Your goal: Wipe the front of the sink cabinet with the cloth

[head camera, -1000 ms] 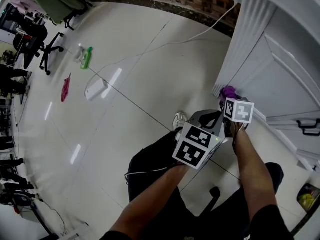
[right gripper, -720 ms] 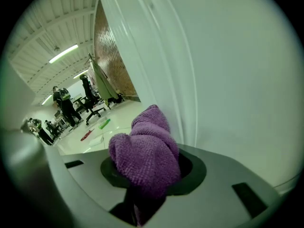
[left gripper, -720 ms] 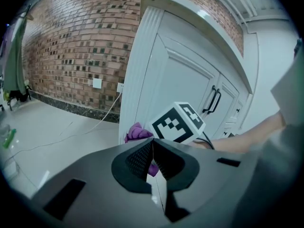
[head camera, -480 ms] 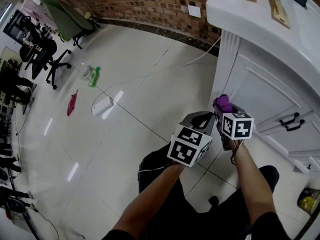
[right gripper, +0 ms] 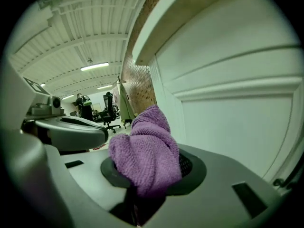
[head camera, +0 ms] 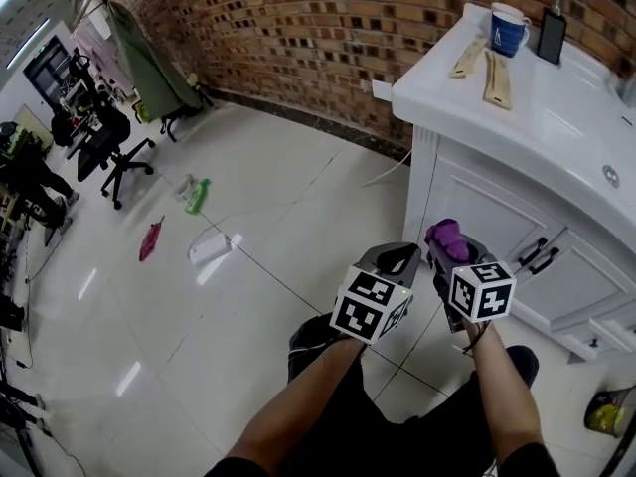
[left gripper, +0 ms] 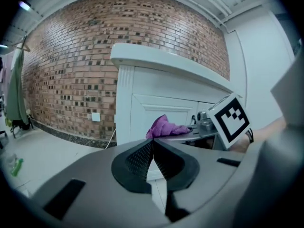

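A purple cloth (right gripper: 148, 148) is being pinched in the right hand-held gripper (right gripper: 145, 182). Its jaws are being held shut on the lower folds, and the rest is bunching above them in a soft lump. The left hand-held gripper (left gripper: 153, 156) is being carried empty, its jaws pressed together with nothing between them. In the head view the cloth is being held just in front of the white door panel of the sink cabinet (head camera: 494, 210). It is near the panel but, as far as can be judged, is not yet being pressed against it.

The cloth is being judged light, limp and slightly grippy. It is likely to fold and drag on the painted door rather than slide. It is therefore best being gripped low in the bunch, as it is now, with the free lump left to meet the panel.

Compared with half a second ago, far more of the cabinet's top surface (head camera: 556, 107) is being shown, with a blue mug (head camera: 508, 28) standing on it. Both hand-held grippers are being seen lower in the head view, and the cloth is being kept in the same grip.
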A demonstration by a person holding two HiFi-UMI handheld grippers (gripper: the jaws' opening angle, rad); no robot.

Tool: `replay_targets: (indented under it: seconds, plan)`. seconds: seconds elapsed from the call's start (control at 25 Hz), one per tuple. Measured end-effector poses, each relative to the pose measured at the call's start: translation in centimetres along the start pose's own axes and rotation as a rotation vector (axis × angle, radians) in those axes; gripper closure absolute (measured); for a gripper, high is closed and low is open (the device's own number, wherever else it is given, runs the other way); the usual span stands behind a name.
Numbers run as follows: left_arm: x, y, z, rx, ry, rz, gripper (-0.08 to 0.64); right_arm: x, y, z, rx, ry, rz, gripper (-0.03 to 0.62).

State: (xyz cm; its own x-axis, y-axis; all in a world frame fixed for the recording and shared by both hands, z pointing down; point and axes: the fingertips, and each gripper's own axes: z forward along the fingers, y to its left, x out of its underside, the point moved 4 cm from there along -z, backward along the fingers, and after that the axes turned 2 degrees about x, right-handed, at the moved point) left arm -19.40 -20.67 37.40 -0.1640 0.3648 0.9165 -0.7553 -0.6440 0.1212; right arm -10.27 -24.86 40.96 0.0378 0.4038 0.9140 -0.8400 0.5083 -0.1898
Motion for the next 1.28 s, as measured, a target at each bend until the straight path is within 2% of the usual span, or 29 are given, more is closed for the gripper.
replay_targets:
  seconds: [0.16,0.28,0.56,1.0,1.28]
  plan:
    - [-3.1,-2.5,-0.9,0.045,-0.100,0.064,0.555,-3.3,0.7,-4.7,-0.002,-0.083,-0.052,0.463]
    - [-5.0,-4.8,-1.3,0.067,-0.141,0.097,0.555,-5.0,1.0,-8.4,0.009,-0.126,-0.077,0.463]
    - [-8.2,-11.9,-1.1,0.192,-0.227,0.117,0.555,-7.7,-0.8,-17.0,0.075,-0.253,-0.068,0.463]
    - [-9.5,-21.5,0.3,0.342,-0.256,0.148,0.555,-8.2,-4.7,-27.6,0.224,-0.299,-0.135,0.462]
    - [-10.4,-25.6,1.5,0.373,-0.255,0.189,0.555,-8.4,-6.3,-32.4,0.259,-0.362,-0.130,0.462]
